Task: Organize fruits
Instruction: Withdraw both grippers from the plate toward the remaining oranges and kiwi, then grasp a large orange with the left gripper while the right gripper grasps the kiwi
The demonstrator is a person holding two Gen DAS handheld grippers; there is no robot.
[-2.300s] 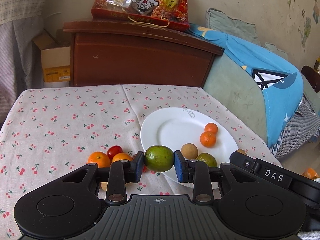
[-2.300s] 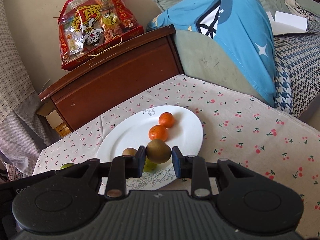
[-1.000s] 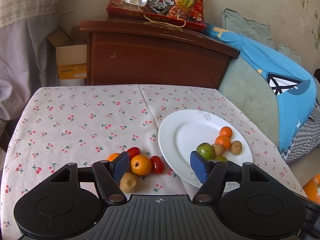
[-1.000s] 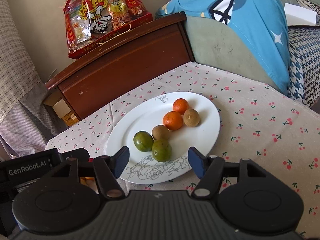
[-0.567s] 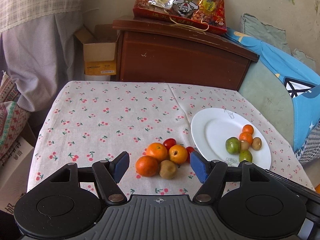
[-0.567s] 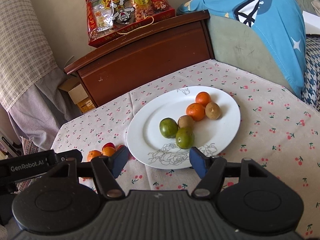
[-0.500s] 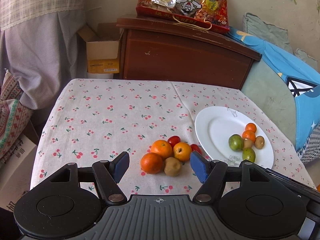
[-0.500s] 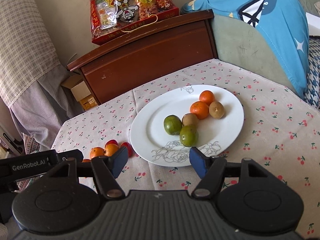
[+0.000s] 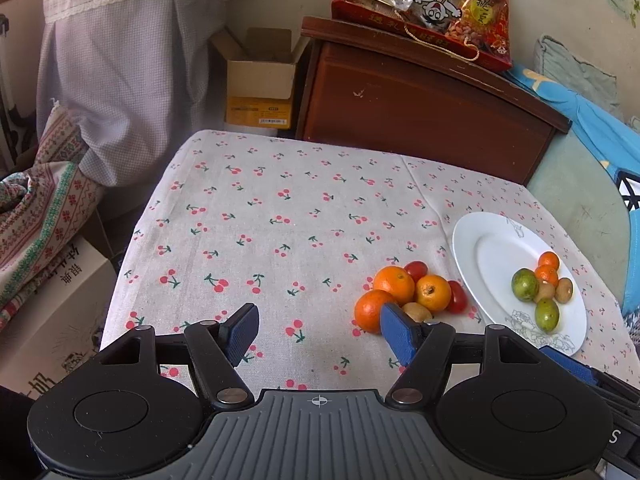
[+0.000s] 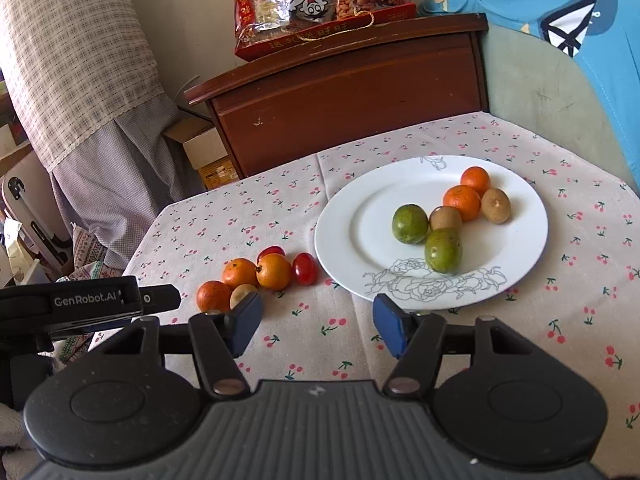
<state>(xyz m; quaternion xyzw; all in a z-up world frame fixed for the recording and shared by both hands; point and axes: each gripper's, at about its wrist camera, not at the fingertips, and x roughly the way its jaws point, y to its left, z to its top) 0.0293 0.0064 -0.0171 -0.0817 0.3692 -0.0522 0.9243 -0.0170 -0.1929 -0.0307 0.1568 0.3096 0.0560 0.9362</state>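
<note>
White round ceramic plate (image 10: 532, 248) holds six fruits; loose pile (image 10: 256, 276) remains on tabletop (image 9: 280, 220). Left tool (image 9: 318, 330) spread, empty; right tool (image 10: 316, 326) closing, empty. Judgement: straddle single orange, pinch gently.

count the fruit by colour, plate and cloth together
orange: 5
green: 2
brown: 3
red: 2
total: 12

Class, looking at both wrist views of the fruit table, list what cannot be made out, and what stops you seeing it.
- Small brown kiwi beside the oranges: left wrist view, partly behind a blue finger pad.
- Red snack bag on the cabinet: right wrist view, top cut by the frame edge.
- Cardboard box: right wrist view, mostly hidden behind the wooden cabinet.
</note>
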